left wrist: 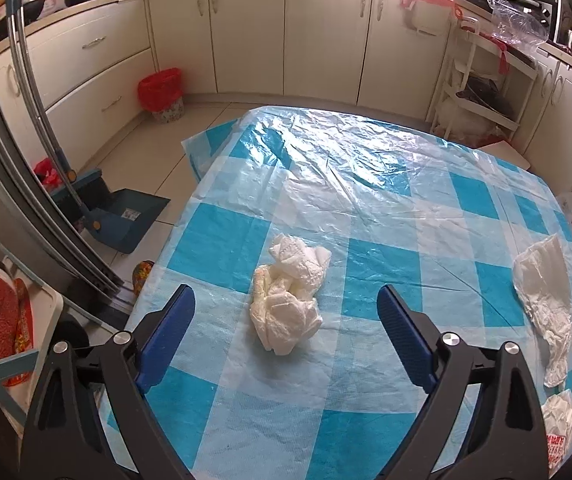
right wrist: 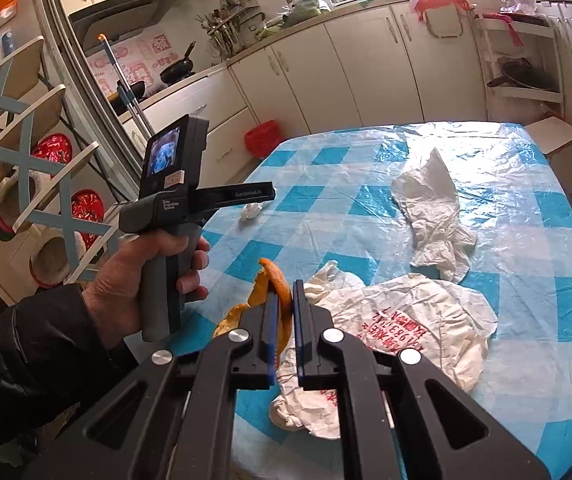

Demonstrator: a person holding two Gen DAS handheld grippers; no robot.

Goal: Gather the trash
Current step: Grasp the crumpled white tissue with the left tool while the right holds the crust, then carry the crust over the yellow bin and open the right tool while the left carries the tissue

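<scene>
A crumpled white tissue wad (left wrist: pixel 288 294) lies on the blue-and-white checked table (left wrist: pixel 386 208). My left gripper (left wrist: pixel 286 300) hangs over it with its jaws open, the wad between the blue fingers but untouched. In the right wrist view my right gripper (right wrist: pixel 284 300) is shut on an orange peel (right wrist: pixel 272 280), held above a white plastic bag with red print (right wrist: pixel 402 328). A crumpled white paper (right wrist: pixel 434 216) lies further back. The same small wad (right wrist: pixel 251 211) shows beyond the left gripper's handle, which a hand (right wrist: pixel 134 280) grips.
A red-lined waste bin (left wrist: pixel 161 94) stands on the floor by the cabinets. A blue dustpan and broom (left wrist: pixel 126 216) lean at the left. White paper (left wrist: pixel 546 304) lies at the table's right edge. A shelf rack (left wrist: pixel 482 92) stands at the far right.
</scene>
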